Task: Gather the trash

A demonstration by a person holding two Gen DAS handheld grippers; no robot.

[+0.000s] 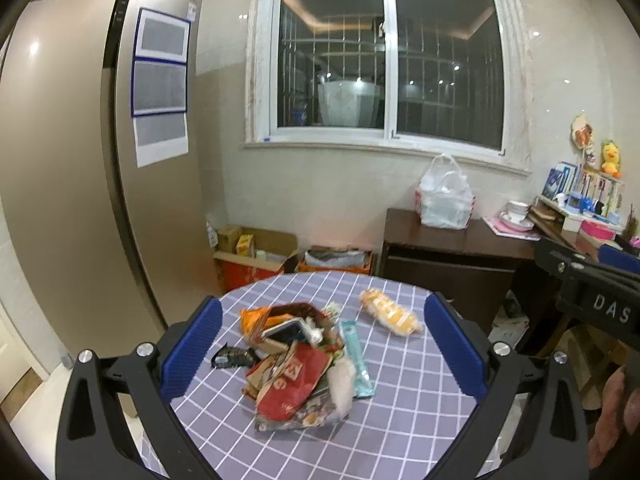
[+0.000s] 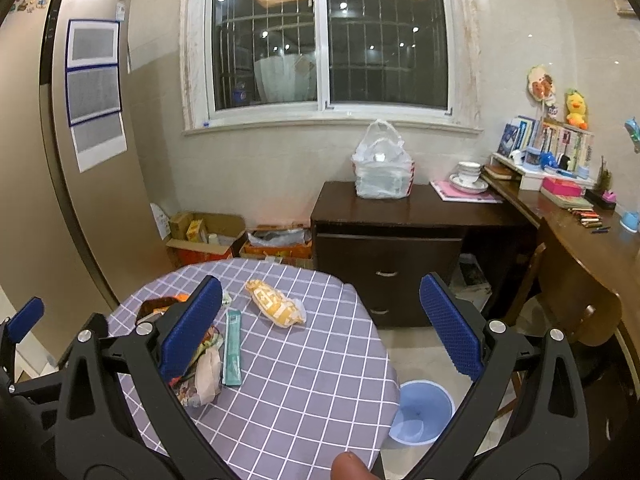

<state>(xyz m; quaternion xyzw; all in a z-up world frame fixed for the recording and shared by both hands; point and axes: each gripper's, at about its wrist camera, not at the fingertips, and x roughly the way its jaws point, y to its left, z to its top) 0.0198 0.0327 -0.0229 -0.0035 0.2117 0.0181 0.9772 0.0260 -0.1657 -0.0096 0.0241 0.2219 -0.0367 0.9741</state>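
Trash pile (image 1: 298, 360): crumpled wrappers — a red packet, an orange bag, a black wrapper at its 9 o'clock edge, a white wad — heaped on the near-left part of the round table (image 1: 400, 420) with the checked grey cloth.
Teal sachet (image 1: 356, 360): lies flat, touching the pile at its 3 o'clock side.
Yellow packet (image 2: 276, 304): alone on the cloth at about 1 o'clock from the pile, apart from everything else.
Bin (image 2: 420, 412): a pale blue pail on the floor just off the table's edge, at about 4 o'clock from the pile; it looks empty, so collecting seems barely started.
Left gripper (image 1: 324, 360): jaws spread wide, holding nothing, framing the pile from above.
Right gripper (image 2: 320, 328): also wide apart and holding nothing; its left finger overlaps the pile, the yellow packet sits between the pads.
Doing the step well: pick one loose piece — the yellow packet or the sachet — rather than bite the whole heap; close across the narrow width, low to the cloth without pinching it, then carry over the bin before letting go.
Left view only: the full pile, and the right tool's body at 3 o'clock.
Right view only: the bin, and a fingertip at the bottom edge.
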